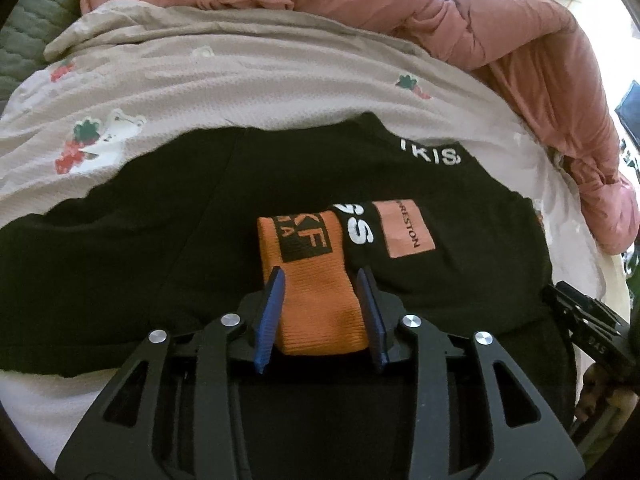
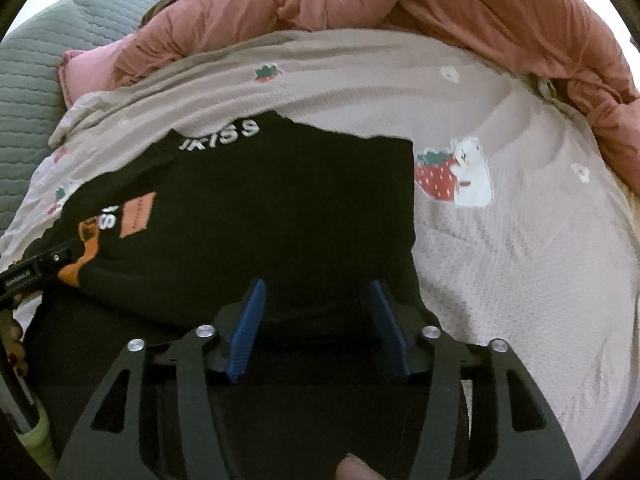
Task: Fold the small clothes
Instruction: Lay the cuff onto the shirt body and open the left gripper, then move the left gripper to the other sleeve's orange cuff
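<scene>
Both grippers sit low at the near hem of the black knit garment with orange patches [image 1: 192, 216], spread flat on the strawberry-print bedsheet [image 2: 520, 240]. Left gripper [image 1: 322, 280], jaws apart, straddles the orange tab [image 1: 316, 304]; right gripper [image 2: 316, 292], at its three o'clock, jaws apart too, probably ready to pinch and fold.

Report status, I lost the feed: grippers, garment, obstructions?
Left gripper open, straddling orange band. Right gripper open over black garment. Garment flat on strawberry-print sheet. Nothing blocking.

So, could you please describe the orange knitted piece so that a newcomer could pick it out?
Find the strawberry-print bedsheet with the black garment spread over it. On that garment's near side, between the left gripper fingers, lies the orange band, the only ribbed orange piece, bearing a black square logo.
</scene>
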